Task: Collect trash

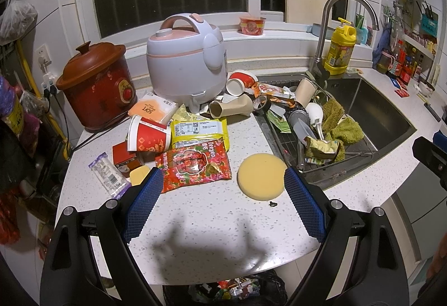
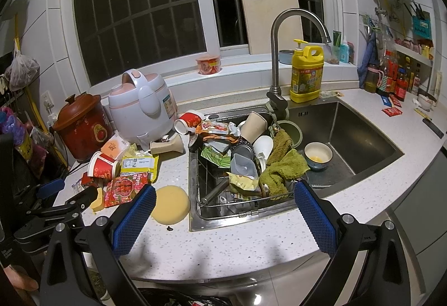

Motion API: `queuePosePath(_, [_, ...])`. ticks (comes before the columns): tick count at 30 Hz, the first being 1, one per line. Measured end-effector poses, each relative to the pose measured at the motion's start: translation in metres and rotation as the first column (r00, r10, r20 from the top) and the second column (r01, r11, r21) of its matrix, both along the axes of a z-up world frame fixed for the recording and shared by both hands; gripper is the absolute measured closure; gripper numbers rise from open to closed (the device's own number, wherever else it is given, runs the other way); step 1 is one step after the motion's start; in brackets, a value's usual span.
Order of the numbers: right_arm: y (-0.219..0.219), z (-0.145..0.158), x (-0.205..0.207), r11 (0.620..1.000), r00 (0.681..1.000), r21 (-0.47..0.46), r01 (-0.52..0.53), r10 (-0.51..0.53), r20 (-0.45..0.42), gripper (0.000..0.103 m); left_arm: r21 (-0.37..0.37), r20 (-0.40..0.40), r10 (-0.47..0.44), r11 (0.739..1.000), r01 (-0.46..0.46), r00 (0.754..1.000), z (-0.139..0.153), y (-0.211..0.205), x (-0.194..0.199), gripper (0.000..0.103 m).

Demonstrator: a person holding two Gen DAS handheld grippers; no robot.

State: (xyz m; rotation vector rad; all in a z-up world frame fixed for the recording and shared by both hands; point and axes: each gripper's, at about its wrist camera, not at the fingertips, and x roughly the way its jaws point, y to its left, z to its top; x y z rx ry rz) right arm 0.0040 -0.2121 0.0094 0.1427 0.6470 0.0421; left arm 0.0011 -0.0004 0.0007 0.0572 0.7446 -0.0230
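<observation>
Countertop wrapper (image 1: 194,165) ahead (jaws apart)

The left gripper (image 1: 222,180) hovers with jaws wide apart and empty above the counter's (image 1: 195,227) front edge. Just beyond its fingertips lie a red flowered snack packet (image 1: 194,165) and a round yellow sponge (image 1: 261,176). A trash bag (image 1: 237,290) gapes below the edge.

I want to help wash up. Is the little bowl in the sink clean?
No, the bowl in the sink has yellow residue at its bottom.
</observation>
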Motion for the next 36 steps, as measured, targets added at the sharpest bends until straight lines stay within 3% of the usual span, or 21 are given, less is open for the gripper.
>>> queuePosePath(36, [0.005,0.001,-0.004,1.0,1.0,-0.001,-0.004,0.004,0.003,0.005,0.001,0.001,-0.006,1.0,0.006,1.0,0.0,0.01,-0.001,0.017])
